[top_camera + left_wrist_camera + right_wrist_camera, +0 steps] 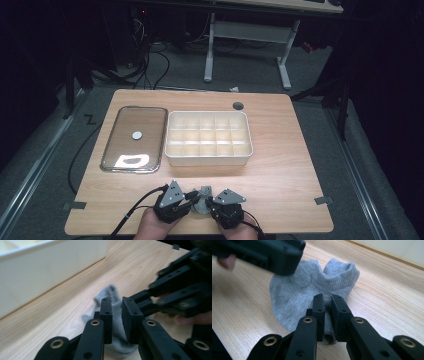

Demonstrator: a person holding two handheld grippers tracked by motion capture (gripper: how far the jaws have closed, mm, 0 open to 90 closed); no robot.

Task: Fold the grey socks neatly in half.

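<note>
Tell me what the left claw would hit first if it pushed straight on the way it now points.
Probably the right claw: beyond the grey sock between the left claw pads, its black links cross the line ahead. Depth is unclear; the white divided box lies off to one side.

Grey sock (312,290): soft knit cloth, ribbed at the cuff, matt, slightly fuzzy. Table (280,175): pale wood-grain top, smooth, faint sheen. Compartment box (208,137) at 12 o'clock of the sock: cream plastic, smooth, semi-matt walls. Flat lid (134,139) at 10 o'clock: clear glossy plastic with a bright glare patch, shiny rim. Left gripper (116,321) and right gripper (327,318): matt black plastic links, brass-coloured rivets, dull rubbery pads; grey matt plates on top.
</note>
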